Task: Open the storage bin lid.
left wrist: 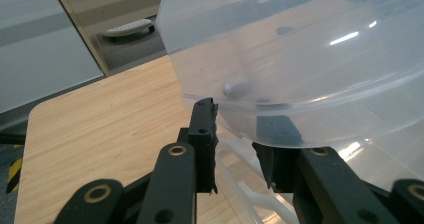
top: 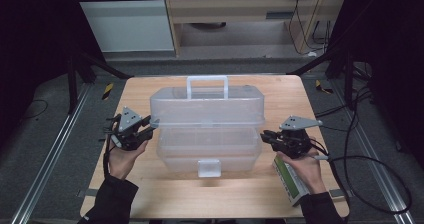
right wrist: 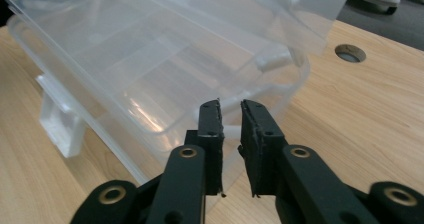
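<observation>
A clear plastic toolbox stands mid-table with its lid [top: 207, 106] raised off the base [top: 207, 151]; a white handle [top: 207, 86] sits on top and a latch [top: 209, 168] hangs at the front. My left gripper [top: 150, 126] is at the lid's left end. In the left gripper view its jaws [left wrist: 237, 129] stand apart, the lid's rim [left wrist: 300, 59] passing between them. My right gripper [top: 265, 136] is at the box's right end. Its jaws [right wrist: 230, 109] have a narrow gap between them, just in front of the base wall [right wrist: 150, 84], and grip nothing that I can see.
A green and white carton [top: 291, 181] lies on the wooden table [top: 225, 194] under the right hand, near the front right corner. A round hole [right wrist: 350, 53] is in the tabletop beyond the box. Cables trail off the table's right side.
</observation>
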`<state>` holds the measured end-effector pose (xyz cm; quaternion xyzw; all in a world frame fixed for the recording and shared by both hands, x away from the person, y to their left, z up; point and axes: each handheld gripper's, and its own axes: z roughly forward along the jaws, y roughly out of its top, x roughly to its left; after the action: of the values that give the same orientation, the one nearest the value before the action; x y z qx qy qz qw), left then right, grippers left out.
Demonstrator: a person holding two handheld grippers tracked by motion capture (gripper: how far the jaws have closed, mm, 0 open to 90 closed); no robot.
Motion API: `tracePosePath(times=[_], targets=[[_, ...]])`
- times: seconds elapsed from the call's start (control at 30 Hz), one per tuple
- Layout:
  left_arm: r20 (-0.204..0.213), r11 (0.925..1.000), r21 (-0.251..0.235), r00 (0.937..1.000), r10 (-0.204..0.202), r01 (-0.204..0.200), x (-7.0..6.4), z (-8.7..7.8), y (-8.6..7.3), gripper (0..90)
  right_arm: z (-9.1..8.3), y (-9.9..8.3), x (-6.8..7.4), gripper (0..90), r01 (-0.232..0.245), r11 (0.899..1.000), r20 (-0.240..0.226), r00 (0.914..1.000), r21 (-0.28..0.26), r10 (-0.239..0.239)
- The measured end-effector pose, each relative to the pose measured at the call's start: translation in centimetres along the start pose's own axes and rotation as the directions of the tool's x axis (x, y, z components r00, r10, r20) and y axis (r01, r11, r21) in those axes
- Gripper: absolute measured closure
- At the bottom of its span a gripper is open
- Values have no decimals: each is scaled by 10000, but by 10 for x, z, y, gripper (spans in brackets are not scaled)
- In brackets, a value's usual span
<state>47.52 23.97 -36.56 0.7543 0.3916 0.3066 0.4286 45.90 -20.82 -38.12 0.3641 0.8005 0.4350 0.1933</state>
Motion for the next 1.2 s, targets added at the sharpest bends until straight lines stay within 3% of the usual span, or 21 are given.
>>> tracePosePath(times=[0.27, 0.47, 0.8, 1.2], targets=[[-29, 10000, -11, 10000, -18, 18, 0, 0, 0, 700, 12, -7, 0, 754, -178, 9965, 167, 9997, 822, 165], [-20, 10000, -13, 10000, -13, 13, 0, 0, 1, 702, 19, -9, 3, 755, -126, 9940, 47, 9999, 1087, 122], [26, 9999, -61, 9999, -109, 109, 2, 1, 2, 703, 23, -11, 3, 749, -137, 9908, 68, 9999, 1350, 129], [45, 9995, -76, 9995, -317, 317, 8, 6, 7, 717, 28, -11, 2, 773, -417, 9883, -262, 9986, 1468, 460]])
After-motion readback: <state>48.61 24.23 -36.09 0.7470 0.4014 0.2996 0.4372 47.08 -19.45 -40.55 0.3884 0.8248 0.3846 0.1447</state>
